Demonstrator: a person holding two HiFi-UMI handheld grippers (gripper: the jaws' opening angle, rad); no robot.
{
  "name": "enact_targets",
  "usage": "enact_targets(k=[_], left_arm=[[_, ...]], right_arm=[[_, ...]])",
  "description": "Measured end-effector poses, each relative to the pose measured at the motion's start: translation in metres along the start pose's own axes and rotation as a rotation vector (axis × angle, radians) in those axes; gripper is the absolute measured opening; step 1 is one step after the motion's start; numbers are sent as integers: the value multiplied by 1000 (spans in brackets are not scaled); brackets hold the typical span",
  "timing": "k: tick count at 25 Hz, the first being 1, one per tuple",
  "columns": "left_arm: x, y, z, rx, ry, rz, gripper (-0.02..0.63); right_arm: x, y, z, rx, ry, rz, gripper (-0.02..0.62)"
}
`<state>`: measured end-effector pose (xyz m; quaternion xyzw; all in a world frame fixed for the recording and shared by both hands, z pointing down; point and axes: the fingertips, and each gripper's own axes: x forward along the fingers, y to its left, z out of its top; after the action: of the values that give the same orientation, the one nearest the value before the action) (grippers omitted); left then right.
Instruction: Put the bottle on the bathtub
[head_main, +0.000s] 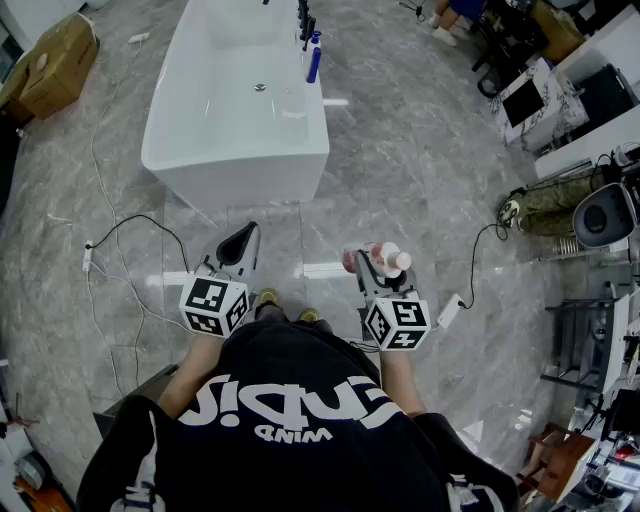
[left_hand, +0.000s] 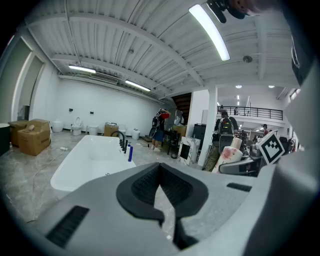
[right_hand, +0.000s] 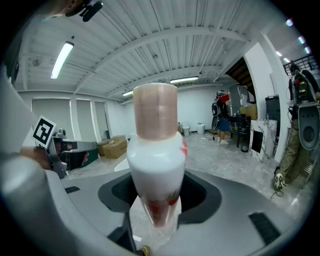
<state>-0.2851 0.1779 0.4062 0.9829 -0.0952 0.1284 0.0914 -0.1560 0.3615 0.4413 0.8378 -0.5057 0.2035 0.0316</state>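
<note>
L gripper (head_main: 242, 243): jaws closed together, nothing between them, held over the grey tiled floor (head_main: 420, 170). R gripper (head_main: 372, 265): jaws clamped on white bottle (right_hand: 155, 150) w/ tan cap, red print low on body. Ahead of the person stands the white bathtub (head_main: 240, 185), well apart from the held bottle. Blue bottle (head_main: 314, 63) on tub rim, beside black tap (head_main: 303, 20).
</note>
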Motion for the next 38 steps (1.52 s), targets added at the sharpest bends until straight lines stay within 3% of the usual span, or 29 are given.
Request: enact_targets(k=[13,29,38], left_arm=[[8,6,0,-9,1,-5,8],[29,42,8,11,-15,-43,8],[69,76,10,2,-8,-34,8]], right_arm=[[10,4,9,33,-32,3,236],[46,11,21,-8,-56,-25,236],[101,7,33,-17,-50,-6,236]])
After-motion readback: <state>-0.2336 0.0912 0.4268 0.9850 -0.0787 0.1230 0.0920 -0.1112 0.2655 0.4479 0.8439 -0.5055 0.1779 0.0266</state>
